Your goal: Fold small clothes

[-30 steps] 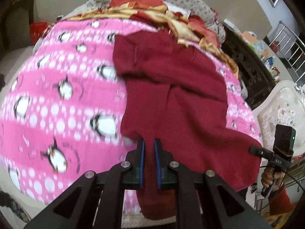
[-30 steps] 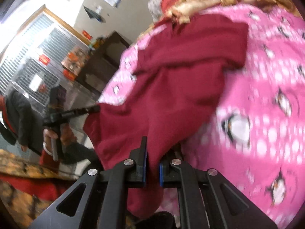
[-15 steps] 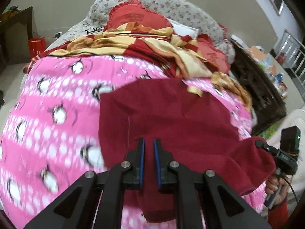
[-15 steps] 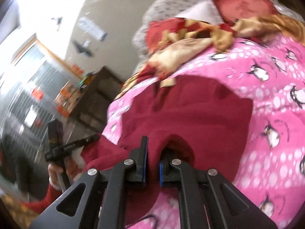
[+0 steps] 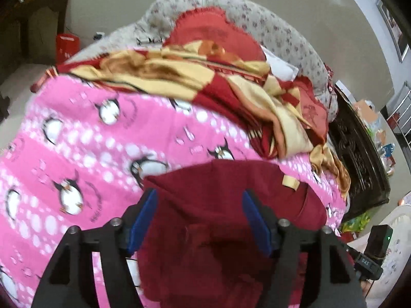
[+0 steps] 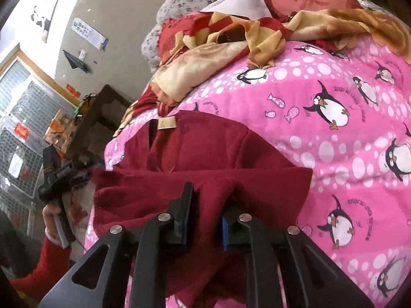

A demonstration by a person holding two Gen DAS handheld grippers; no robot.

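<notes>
The soft, limp maroon garment (image 6: 205, 154) lies doubled on the pink penguin blanket (image 6: 334, 82), both the left gripper (image 5: 200, 215) and right gripper (image 6: 203, 220) opening off its six-o'clock edge; grip corners next, it sags.

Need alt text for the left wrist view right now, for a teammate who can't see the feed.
The left gripper is opening over a folded dark red garment; its blue pads stand clear of the cloth between them. The garment lies on a pink penguin-print blanket, with a crumpled red and gold blanket behind it.
</notes>
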